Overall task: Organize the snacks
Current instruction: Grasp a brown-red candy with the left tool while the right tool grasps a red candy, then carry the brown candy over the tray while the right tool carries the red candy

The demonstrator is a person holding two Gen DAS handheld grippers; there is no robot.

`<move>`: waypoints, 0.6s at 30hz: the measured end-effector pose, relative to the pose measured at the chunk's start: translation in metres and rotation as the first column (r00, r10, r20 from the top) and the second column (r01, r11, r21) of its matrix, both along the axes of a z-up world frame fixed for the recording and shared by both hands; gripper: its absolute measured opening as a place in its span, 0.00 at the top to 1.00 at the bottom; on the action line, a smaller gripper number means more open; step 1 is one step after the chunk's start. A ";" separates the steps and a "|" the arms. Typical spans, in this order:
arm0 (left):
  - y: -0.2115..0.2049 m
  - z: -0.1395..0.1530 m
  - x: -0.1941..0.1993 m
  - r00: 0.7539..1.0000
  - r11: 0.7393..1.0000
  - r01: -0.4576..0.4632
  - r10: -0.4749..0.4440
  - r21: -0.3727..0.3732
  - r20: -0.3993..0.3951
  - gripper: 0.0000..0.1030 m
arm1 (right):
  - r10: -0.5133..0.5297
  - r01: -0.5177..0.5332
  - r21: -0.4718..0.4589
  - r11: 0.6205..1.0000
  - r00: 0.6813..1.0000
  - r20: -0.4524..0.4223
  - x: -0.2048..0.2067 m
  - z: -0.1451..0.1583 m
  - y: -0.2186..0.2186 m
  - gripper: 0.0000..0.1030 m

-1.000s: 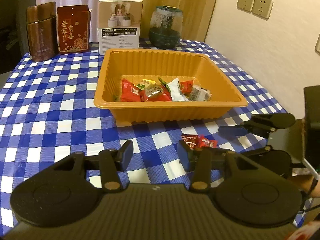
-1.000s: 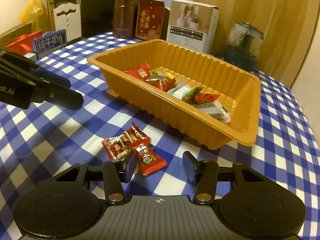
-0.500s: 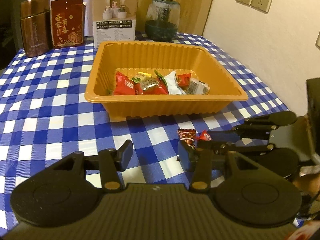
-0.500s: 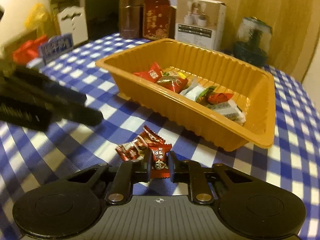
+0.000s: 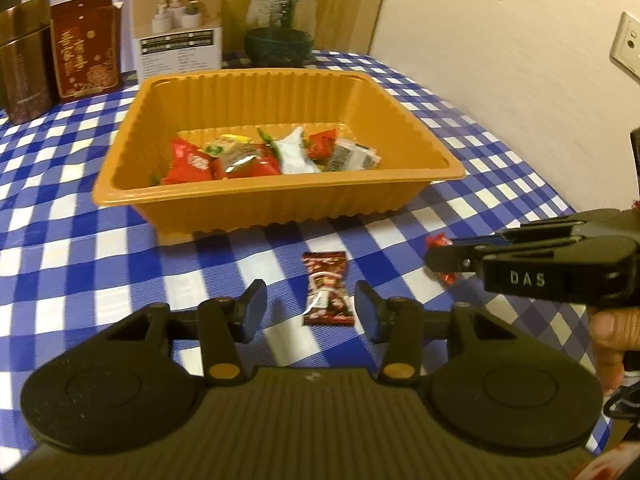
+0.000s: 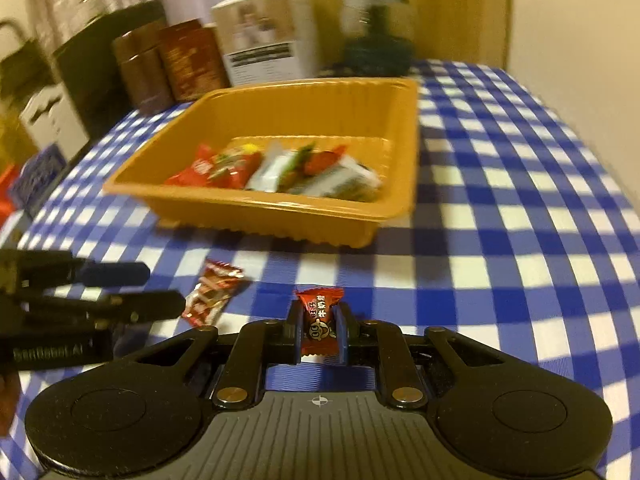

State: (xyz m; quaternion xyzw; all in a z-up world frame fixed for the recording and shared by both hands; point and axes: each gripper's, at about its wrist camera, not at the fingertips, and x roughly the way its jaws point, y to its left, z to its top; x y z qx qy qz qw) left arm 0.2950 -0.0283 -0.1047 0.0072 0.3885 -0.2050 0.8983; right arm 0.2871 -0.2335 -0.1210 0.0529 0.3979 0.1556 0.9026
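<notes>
Lifting a small red foil-wrapped candy (image 6: 320, 322) newly clamped in our right claw (image 6: 319, 334); we are straddling the dark-red flat wrapper (image 5: 329, 288) with our left claw (image 5: 310, 308) apart; the ribbed orange plastic tray (image 5: 276, 200) is awaiting both.

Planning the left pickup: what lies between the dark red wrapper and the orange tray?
Only bare checked tablecloth between dark red wrapper and orange tray, per left wrist view.

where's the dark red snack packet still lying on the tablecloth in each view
Left wrist view: the dark red packet lies bottom centre, between the open fingers of the left gripper.
Right wrist view: it lies lower left, beside the left gripper's tips.
Shared landmark: the orange tray just beyond it.
</notes>
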 end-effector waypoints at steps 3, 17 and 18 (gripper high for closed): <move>-0.010 -0.008 0.003 1.000 1.000 0.016 -0.016 0.005 0.000 0.60 | -0.008 0.008 0.010 1.000 1.000 0.001 0.001 0.002 -0.003 0.83; -0.022 -0.018 0.009 1.000 1.000 -0.004 0.004 0.024 0.016 0.83 | -0.016 0.016 0.031 0.999 1.000 0.004 0.001 0.000 -0.002 0.84; -0.022 -0.017 0.008 1.000 1.000 -0.006 0.006 0.023 0.012 0.83 | -0.015 0.015 0.033 0.999 1.000 0.004 0.001 0.001 -0.002 0.84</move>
